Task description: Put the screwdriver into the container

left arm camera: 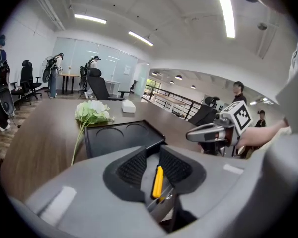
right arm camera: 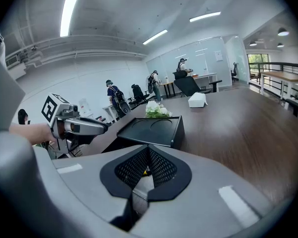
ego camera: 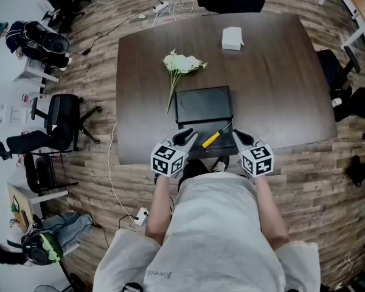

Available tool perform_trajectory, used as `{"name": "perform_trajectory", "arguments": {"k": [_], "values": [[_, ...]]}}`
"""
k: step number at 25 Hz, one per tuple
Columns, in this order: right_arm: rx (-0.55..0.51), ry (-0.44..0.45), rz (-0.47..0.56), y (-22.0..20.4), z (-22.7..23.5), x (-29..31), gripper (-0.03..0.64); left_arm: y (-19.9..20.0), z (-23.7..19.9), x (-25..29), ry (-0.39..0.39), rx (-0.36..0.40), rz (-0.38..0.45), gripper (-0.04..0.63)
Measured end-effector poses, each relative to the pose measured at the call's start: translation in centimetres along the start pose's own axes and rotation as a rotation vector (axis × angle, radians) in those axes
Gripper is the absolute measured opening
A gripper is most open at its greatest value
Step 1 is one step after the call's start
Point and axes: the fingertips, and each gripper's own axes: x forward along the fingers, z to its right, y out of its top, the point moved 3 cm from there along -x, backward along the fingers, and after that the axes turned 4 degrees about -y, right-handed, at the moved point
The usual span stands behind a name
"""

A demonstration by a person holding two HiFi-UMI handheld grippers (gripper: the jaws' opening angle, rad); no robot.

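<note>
The left hand-held gripper (left arm camera: 153,155) has its jaws slightly apart, and the screwdriver (left arm camera: 158,181) shows in the gap, seemingly lying loose rather than pinched. The right hand-held gripper (right arm camera: 148,152) has its jaws meeting at the tips, holding nothing. The screwdriver lies by the front edge of the desk (ego camera: 274,84), just before the container (ego camera: 201,105).

on the table (ego camera: 280,90): one screwdriver (ego camera: 216,136) at the near edge, one black container (ego camera: 204,105), one bunch of white flowers (ego camera: 182,62), one white box (ego camera: 232,38) near the far edge. two grippers: left gripper (ego camera: 187,137), right gripper (ego camera: 238,137).
</note>
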Motion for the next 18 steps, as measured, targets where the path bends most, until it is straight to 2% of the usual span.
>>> {"name": "perform_trajectory", "arguments": {"k": [10,18], "values": [[0.000,-0.005,0.002,-0.18,0.18,-0.23,0.000,-0.52,-0.35,-0.41,0.014,-0.017,0.020,0.136],[-0.001,-0.006,0.000,-0.33,0.50,-0.21,0.001,-0.76,-0.45,-0.30,0.021,-0.024,0.033,0.064]]}}
